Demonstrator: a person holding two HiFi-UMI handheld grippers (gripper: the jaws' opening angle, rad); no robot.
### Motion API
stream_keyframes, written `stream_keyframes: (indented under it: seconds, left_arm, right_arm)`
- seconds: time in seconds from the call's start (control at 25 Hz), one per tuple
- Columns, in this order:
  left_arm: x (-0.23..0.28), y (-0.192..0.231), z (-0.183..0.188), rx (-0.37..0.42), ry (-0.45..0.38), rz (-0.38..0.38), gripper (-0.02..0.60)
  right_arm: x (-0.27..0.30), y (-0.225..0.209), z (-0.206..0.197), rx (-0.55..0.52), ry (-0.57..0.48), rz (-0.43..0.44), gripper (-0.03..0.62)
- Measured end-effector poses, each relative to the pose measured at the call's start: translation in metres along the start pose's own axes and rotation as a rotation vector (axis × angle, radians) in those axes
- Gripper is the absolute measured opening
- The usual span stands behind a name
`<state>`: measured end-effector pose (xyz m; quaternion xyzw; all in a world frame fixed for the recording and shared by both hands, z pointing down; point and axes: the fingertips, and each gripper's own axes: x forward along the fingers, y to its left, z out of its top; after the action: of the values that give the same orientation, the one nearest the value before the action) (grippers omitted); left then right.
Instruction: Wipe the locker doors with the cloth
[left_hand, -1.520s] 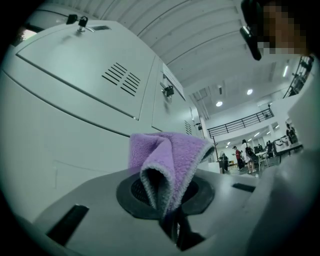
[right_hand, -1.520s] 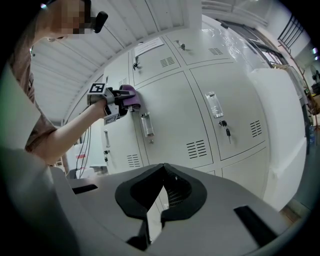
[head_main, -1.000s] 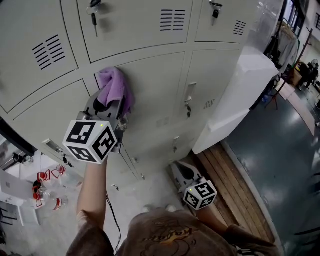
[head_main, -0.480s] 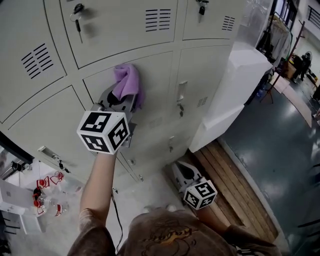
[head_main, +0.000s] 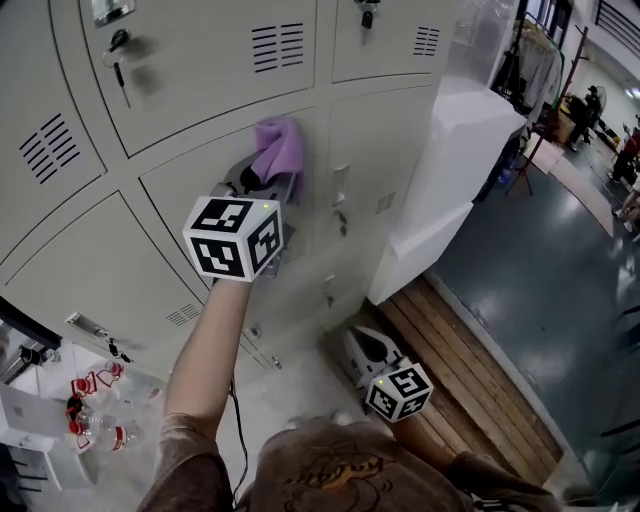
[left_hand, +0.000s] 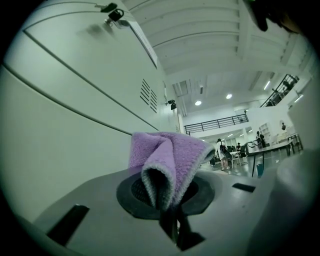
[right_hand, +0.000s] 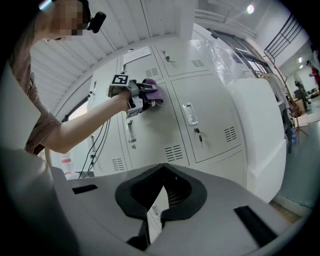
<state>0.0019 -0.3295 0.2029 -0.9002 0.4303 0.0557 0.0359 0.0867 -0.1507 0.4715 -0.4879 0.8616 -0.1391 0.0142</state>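
Cloth (head_main: 279, 150), purple and bunched, is pressed against the upper right part of the locker door (head_main: 172, 195), clamped between the jaws of the left gripper (head_main: 262, 180). Right gripper (head_main: 362, 345) hangs well below that door, clear of it, jaws closed together and holding nothing.

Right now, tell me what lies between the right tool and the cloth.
Nothing but locker door: the right gripper view shows its bare panel and a vent between the right tool and the cloth.
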Motion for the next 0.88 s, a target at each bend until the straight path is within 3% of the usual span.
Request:
stream_keyframes:
  seconds: [0.52, 0.88]
  left_arm:
    - [0.051, -0.031, -0.012, -0.061, -0.028, -0.133, 0.040]
    - [0.044, -0.058, -0.019, -0.092, -0.021, -0.225, 0.040]
  right_arm:
    - [-0.025, -0.024, -0.001, 0.012, -0.005, -0.085, -0.003]
    - [-0.032, -0.030, -0.005, 0.023, -0.001, -0.103, -0.003]
